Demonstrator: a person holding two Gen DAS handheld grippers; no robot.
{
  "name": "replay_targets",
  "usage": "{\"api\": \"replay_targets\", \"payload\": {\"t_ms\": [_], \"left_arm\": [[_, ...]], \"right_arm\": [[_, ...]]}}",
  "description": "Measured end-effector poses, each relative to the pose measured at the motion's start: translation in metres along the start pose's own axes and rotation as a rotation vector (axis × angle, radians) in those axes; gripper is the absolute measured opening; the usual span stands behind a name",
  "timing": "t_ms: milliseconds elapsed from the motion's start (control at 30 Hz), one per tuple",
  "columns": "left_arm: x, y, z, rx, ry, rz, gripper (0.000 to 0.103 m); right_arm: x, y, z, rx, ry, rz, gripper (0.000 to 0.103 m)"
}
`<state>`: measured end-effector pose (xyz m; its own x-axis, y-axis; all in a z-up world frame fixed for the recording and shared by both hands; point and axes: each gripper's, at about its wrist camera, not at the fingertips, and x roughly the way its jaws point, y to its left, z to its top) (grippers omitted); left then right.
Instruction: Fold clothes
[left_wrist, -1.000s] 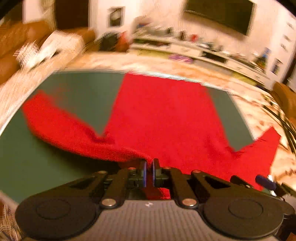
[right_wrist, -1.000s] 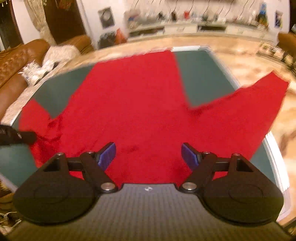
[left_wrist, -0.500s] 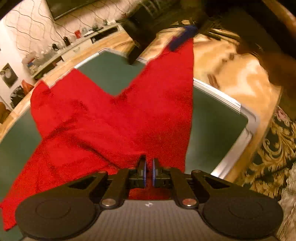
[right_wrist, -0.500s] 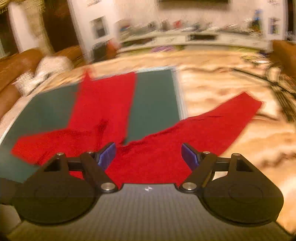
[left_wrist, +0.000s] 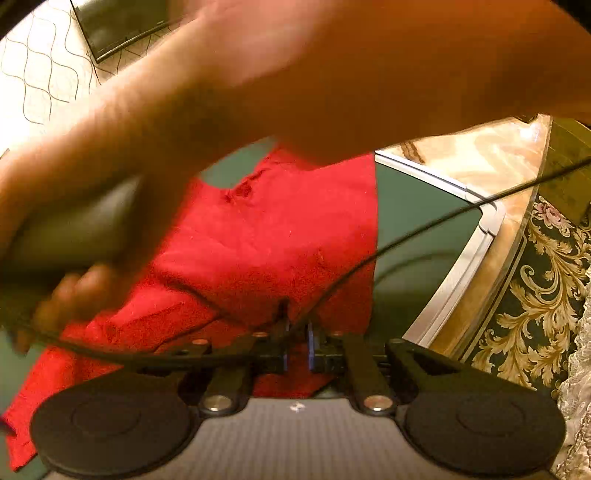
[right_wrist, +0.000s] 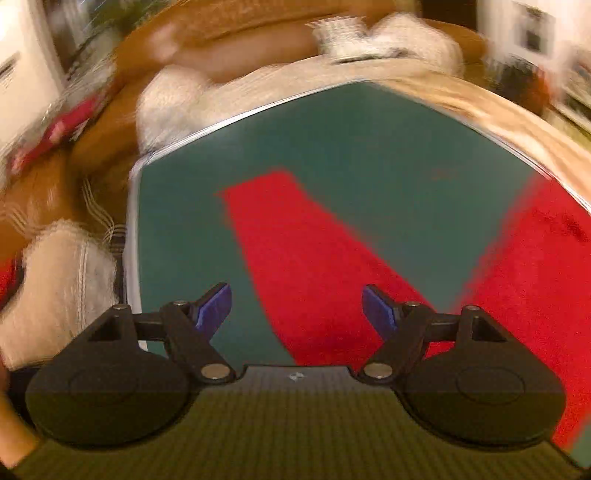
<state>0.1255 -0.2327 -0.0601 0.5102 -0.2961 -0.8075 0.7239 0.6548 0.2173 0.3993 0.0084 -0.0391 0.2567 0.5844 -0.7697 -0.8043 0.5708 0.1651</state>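
Observation:
A red long-sleeved garment (left_wrist: 266, 240) lies on the green table top (left_wrist: 417, 206). My left gripper (left_wrist: 297, 341) is shut on the red garment's edge, holding a fold of it near the table's right rim. A person's arm (left_wrist: 295, 81) holding the other gripper's handle crosses above and hides the far part of the cloth. In the right wrist view my right gripper (right_wrist: 297, 308) is open and empty above a red sleeve (right_wrist: 295, 251) that runs across the green table top (right_wrist: 351, 147). More red cloth (right_wrist: 535, 280) lies at the right.
A thin black cable (left_wrist: 424, 229) hangs across the left wrist view. The table's metal rim (left_wrist: 465, 258) and a patterned carpet (left_wrist: 535, 295) lie to the right. A brown sofa (right_wrist: 240, 40) with white cushions (right_wrist: 177, 107) stands beyond the table's far edge.
My left gripper has carried the held cloth toward the right rim, doubling the garment over. My right gripper, still open, has swung left across the left one to face the left sleeve and sofa.

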Motion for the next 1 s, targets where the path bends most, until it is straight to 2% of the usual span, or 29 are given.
{"api": "replay_targets", "payload": {"t_ms": [133, 267, 400, 500, 600, 633, 667, 700, 800, 867, 1000], "left_arm": [[0.001, 0.004, 0.000, -0.018, 0.011, -0.025, 0.012], [0.003, 0.007, 0.000, -0.020, 0.010, -0.041, 0.012], [0.005, 0.004, 0.001, -0.003, 0.009, -0.038, 0.012], [0.006, 0.004, 0.002, -0.011, 0.012, -0.044, 0.012], [0.008, 0.003, 0.003, -0.017, 0.014, -0.046, 0.012], [0.008, 0.002, 0.003, -0.017, 0.014, -0.046, 0.012], [0.008, 0.001, 0.003, -0.017, 0.014, -0.045, 0.012], [0.009, 0.001, 0.003, -0.016, 0.015, -0.044, 0.012], [0.010, -0.001, 0.004, -0.018, 0.015, -0.047, 0.013], [0.010, -0.001, 0.004, -0.022, 0.015, -0.049, 0.013], [0.010, -0.002, 0.000, -0.027, 0.014, -0.050, 0.013]], "right_arm": [[0.068, 0.026, 0.045, -0.134, 0.078, 0.060, 0.086], [0.122, 0.047, 0.072, -0.229, 0.153, 0.011, 0.086], [0.148, 0.059, 0.086, -0.254, 0.169, -0.024, 0.085], [0.156, 0.068, 0.097, -0.236, 0.183, -0.032, 0.076], [0.153, 0.072, 0.100, -0.210, 0.200, -0.057, 0.059], [0.150, 0.071, 0.101, -0.198, 0.203, -0.073, 0.043], [0.147, 0.071, 0.101, -0.186, 0.206, -0.090, 0.017], [0.144, 0.068, 0.100, -0.169, 0.205, -0.104, 0.008], [0.133, 0.055, 0.096, -0.112, 0.193, -0.144, 0.008], [0.112, 0.038, 0.092, -0.051, 0.144, -0.172, 0.008], [0.030, -0.009, 0.082, 0.163, -0.012, -0.212, 0.008]]}}
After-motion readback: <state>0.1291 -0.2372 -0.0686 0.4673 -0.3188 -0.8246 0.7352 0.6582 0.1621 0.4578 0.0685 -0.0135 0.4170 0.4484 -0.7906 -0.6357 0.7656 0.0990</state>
